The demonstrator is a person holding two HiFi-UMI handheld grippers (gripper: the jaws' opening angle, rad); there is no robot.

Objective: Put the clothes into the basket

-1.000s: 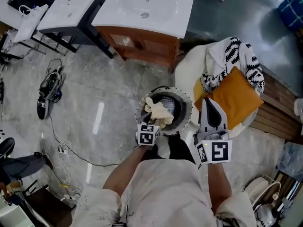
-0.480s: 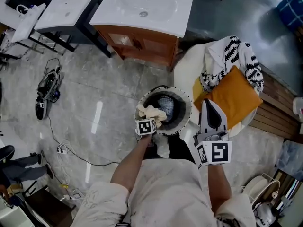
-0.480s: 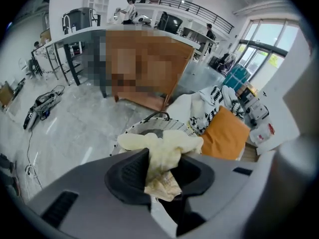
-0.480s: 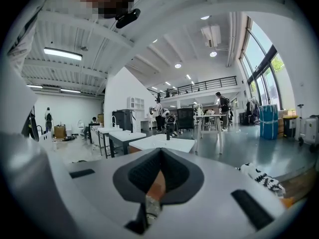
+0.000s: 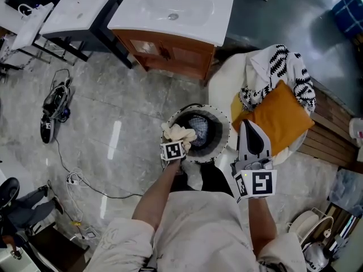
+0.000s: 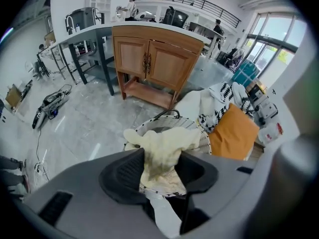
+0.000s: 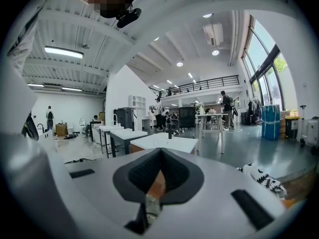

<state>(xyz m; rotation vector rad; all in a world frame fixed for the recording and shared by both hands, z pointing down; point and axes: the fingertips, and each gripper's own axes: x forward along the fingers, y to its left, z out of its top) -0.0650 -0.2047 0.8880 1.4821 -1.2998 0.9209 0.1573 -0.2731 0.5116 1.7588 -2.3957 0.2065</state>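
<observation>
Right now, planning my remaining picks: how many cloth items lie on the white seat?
2 on the white seat: the patterned cloth behind, the orange piece in front; more may hide beneath.

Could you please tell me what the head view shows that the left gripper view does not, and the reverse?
Only the head view: the right hand-held gripper, shut, and the sink basin. Only the left gripper view: the windows, and the jaws of the left hand-held gripper, which have just been opening with the cream cloth between them. Both: that cloth, the basket and the orange cushion.
</observation>
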